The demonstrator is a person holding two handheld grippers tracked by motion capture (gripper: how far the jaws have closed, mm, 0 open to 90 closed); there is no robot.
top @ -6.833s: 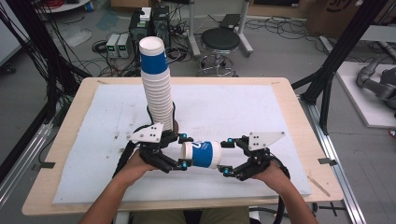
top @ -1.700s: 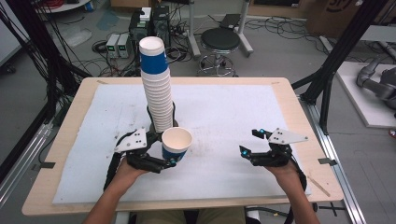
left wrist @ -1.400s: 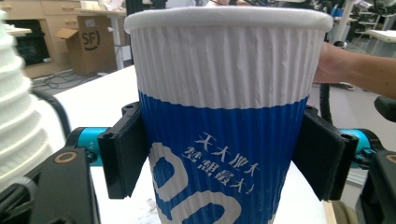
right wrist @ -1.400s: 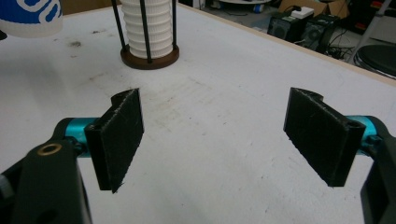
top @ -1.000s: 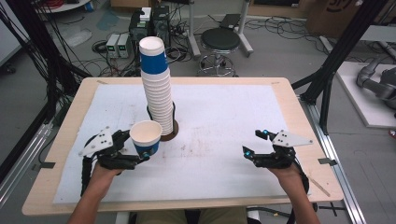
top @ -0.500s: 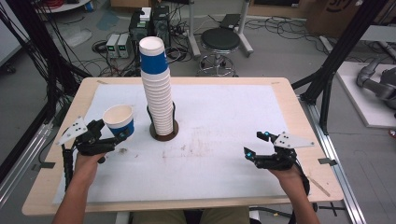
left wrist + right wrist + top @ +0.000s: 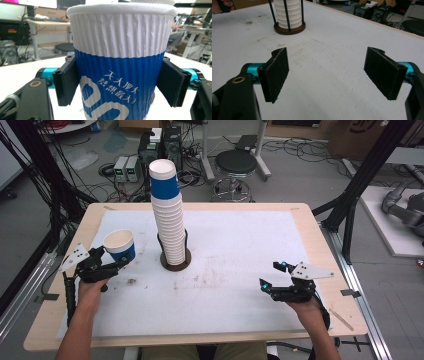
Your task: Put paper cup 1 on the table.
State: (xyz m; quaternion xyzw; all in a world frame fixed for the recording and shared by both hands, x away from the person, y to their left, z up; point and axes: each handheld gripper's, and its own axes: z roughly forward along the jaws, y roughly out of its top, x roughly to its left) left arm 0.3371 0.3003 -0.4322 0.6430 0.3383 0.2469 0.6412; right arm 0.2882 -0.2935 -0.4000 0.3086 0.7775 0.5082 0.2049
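Observation:
A single paper cup [image 7: 120, 244], white above and blue below, stands upright in my left gripper [image 7: 117, 260] over the table's far left side. In the left gripper view both black pads press the cup [image 7: 120, 62] on its blue band, so the left gripper [image 7: 120, 90] is shut on it. A tall stack of the same cups [image 7: 169, 217] rises from a round brown holder [image 7: 175, 262] in the middle of the table. My right gripper [image 7: 270, 274] rests low at the right front, open, with nothing between its jaws [image 7: 329, 72].
A white sheet [image 7: 235, 240] covers the wooden table [image 7: 320, 250], with some dirty smudges near the holder. The stack [image 7: 288, 12] with its thin black rods shows far off in the right gripper view. A stool [image 7: 235, 162] and electronics stand on the floor behind.
My left gripper has carried the cup leftward from beside the stack to the table's left side and a little lower. The right gripper has stayed where it was.

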